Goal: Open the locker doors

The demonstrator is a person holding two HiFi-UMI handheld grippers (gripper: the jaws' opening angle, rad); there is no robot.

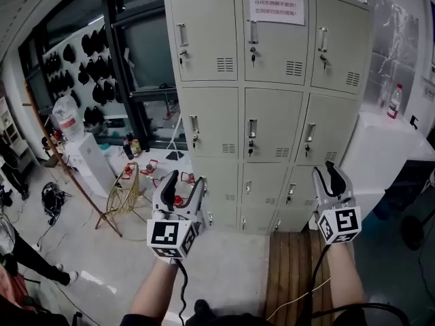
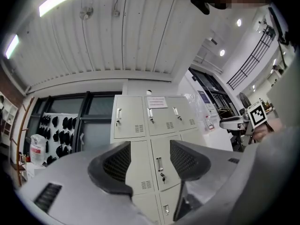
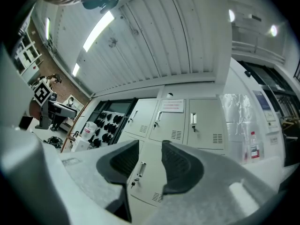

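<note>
A beige locker cabinet [image 1: 272, 100] stands ahead, three columns wide, and every door I see is closed. Each door has a metal handle [image 1: 253, 128] and a key in its lock. A white notice [image 1: 275, 5] is stuck on the top centre door. My left gripper [image 1: 186, 179] is held up short of the lower left doors, open with nothing between its jaws. In the left gripper view, the left gripper [image 2: 150, 146] frames the cabinet [image 2: 154, 125]. My right gripper [image 1: 325, 170] hangs short of the lower right doors, open and empty. In the right gripper view, the right gripper [image 3: 150, 146] frames a door handle [image 3: 139, 168].
A wooden pallet [image 1: 292, 270] lies on the floor before the lockers. To the right is a white counter [image 1: 387, 148] with a bottle [image 1: 394, 100]. At the left are a water dispenser [image 1: 92, 161], a wire rack [image 1: 126, 192], cables and a bystander's leg [image 1: 27, 257].
</note>
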